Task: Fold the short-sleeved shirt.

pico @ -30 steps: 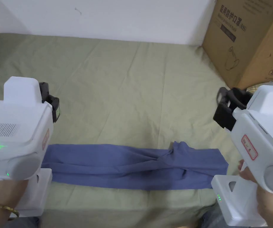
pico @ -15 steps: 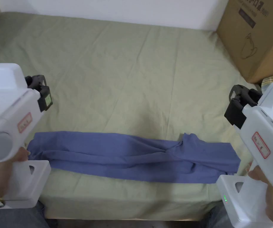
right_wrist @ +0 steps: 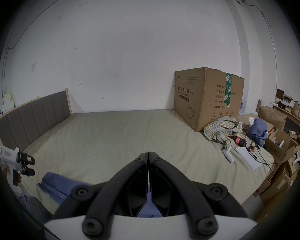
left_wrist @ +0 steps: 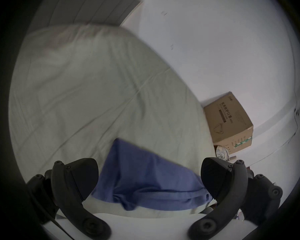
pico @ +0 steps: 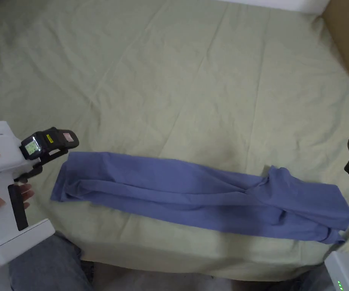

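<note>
Printed cardboard box (right_wrist: 206, 98) beside shirt (pico: 200, 195)

The short-sleeved shirt (pico: 192, 197) is plain blue, already folded lengthwise into a long narrow band. It lies flat on the bed's green sheet near the front edge, running from about 9 o'clock to about 4 o'clock in the head view. A bunched, creased ridge rises toward its right end, and that end's corner curls slightly.
</note>
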`<state>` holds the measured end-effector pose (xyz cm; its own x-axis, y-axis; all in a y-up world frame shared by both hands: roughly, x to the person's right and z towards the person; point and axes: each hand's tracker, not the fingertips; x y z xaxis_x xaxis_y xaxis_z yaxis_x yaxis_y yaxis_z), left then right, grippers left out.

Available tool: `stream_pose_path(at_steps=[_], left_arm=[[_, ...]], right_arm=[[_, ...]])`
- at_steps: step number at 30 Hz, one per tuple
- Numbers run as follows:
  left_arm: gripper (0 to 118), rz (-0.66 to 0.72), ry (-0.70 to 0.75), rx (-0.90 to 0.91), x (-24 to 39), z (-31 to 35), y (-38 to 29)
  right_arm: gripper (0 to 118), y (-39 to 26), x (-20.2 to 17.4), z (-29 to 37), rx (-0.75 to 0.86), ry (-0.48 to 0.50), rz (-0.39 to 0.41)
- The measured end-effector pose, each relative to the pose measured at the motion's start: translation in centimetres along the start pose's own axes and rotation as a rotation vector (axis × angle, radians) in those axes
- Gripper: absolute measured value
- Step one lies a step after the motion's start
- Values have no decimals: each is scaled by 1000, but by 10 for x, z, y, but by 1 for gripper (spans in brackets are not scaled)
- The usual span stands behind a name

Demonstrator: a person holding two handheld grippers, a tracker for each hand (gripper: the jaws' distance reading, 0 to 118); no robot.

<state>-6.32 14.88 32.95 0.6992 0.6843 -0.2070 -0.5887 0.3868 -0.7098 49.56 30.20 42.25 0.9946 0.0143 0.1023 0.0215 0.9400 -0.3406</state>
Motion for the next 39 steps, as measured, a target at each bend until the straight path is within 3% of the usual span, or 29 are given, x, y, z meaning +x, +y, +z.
stream_pose_path(at_steps=[6,14,16,19,20,22,23,27,32,35,39], left_arm=[[118,47,32,-178,-33,-35,0],[115,106,-118,-232,-28,-51,-10],[102,80,-81,-226,-23,-52,-11],[39,69,70,-222,-22,-53,-10],[25,77,97,-225,-21,-54,-10],[17,54,61,-231,-16,-54,-12],[13,27,112,-240,-6,-55,-11],[11,-127,222,-181,37,-43,-13],[11,-496,275,-105,121,-5,-26],[11,-591,203,-70,166,16,-38],[11,-600,48,-88,216,19,-60]], right_arm=[[0,3,-24,-3,-30,9,5],[0,5,-42,-7,-60,22,7],[0,4,-44,-6,-62,22,13],[0,3,-40,-3,-67,30,8],[0,2,-39,-2,-68,31,7],[0,1,-41,2,-69,29,10],[0,-4,-16,-15,-69,28,12],[0,-8,-7,-15,-73,28,1],[0,-11,3,-5,-56,31,-21],[0,-15,9,0,-50,41,-46],[0,-20,17,8,-40,47,-58]])
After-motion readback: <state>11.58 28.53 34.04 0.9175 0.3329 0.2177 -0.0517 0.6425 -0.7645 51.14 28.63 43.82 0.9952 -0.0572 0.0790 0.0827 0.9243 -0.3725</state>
